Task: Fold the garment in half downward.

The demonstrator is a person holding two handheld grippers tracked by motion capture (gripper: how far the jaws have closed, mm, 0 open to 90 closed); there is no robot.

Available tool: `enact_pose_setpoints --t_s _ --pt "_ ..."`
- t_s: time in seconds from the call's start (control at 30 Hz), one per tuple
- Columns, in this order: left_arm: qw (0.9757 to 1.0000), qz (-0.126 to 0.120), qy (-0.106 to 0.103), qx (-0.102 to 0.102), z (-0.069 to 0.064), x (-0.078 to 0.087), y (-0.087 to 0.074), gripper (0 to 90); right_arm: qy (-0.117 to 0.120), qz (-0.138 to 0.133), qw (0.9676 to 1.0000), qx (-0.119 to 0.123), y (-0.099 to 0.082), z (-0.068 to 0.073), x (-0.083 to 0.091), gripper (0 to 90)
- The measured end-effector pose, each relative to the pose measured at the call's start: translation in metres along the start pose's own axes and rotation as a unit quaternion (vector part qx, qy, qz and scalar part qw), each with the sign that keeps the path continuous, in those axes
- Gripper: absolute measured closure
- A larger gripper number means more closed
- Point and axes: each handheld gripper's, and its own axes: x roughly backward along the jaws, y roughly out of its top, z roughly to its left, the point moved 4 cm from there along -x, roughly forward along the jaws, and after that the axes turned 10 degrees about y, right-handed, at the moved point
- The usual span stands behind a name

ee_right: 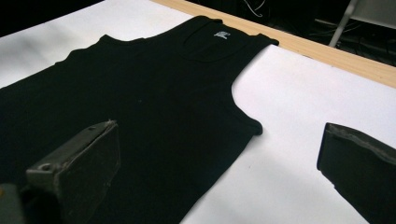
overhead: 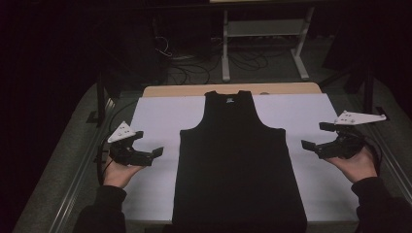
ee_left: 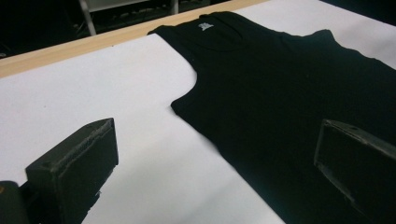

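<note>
White sheeting (overhead: 155,121) covers the bench where a black tank top (overhead: 238,160) lies flat; left gripper (overhead: 145,145) and right gripper (overhead: 318,136) hover wide open, empty—a shallow pinch could bunch one layer.

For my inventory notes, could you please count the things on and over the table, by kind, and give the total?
Black tank top: 1
White sheet under it: 1
Grippers, left and right, both with fingers open: 2
Total: 4
</note>
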Motion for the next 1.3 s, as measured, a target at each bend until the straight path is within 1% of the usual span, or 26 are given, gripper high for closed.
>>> enact_pose_setpoints --t_s 0.1,0.33,0.4,0.53,0.63,0.77,0.83,0.97,1.17,1.3 --pt "1.0 0.002 0.0 -0.003 0.001 -0.002 0.003 0.0 0.002 0.003 1.0 0.004 0.004 -0.002 -0.002 0.0" --pt "0.9998 0.012 -0.009 -0.013 0.001 -0.009 0.013 0.0 0.006 0.012 0.9999 0.004 0.007 -0.008 -0.009 0.0" --pt "0.9997 0.014 -0.012 -0.015 0.001 -0.012 0.016 0.0 0.006 0.019 0.9998 0.006 0.01 -0.01 -0.012 0.0" --pt "0.9996 0.018 -0.015 -0.017 0.001 -0.016 0.018 0.0 0.01 0.02 0.9997 0.004 0.013 -0.013 -0.015 0.0" --pt "0.9994 0.021 -0.019 -0.021 0.002 -0.018 0.021 0.0 0.01 0.027 0.9996 0.005 0.016 -0.017 -0.018 0.0" --pt "0.9993 0.025 -0.02 -0.019 0.003 -0.023 0.025 0.0 0.012 0.031 0.9994 0.006 0.021 -0.021 -0.022 0.0" --pt "0.9991 0.029 -0.023 -0.022 0.005 -0.025 0.026 0.0 0.012 0.031 0.9994 0.005 0.021 -0.022 -0.023 0.0" --pt "0.9991 0.031 -0.025 -0.016 0.008 -0.03 0.029 0.0 0.014 0.036 0.9993 0.001 0.024 -0.027 -0.027 0.0" --pt "0.9989 0.035 -0.027 -0.018 0.01 -0.034 0.031 0.0 0.015 0.041 0.9991 0.0 0.027 -0.032 -0.031 0.0" --pt "0.9987 0.039 -0.03 -0.014 0.013 -0.039 0.033 0.0 0.017 0.044 0.9989 -0.004 0.03 -0.036 -0.035 0.0"
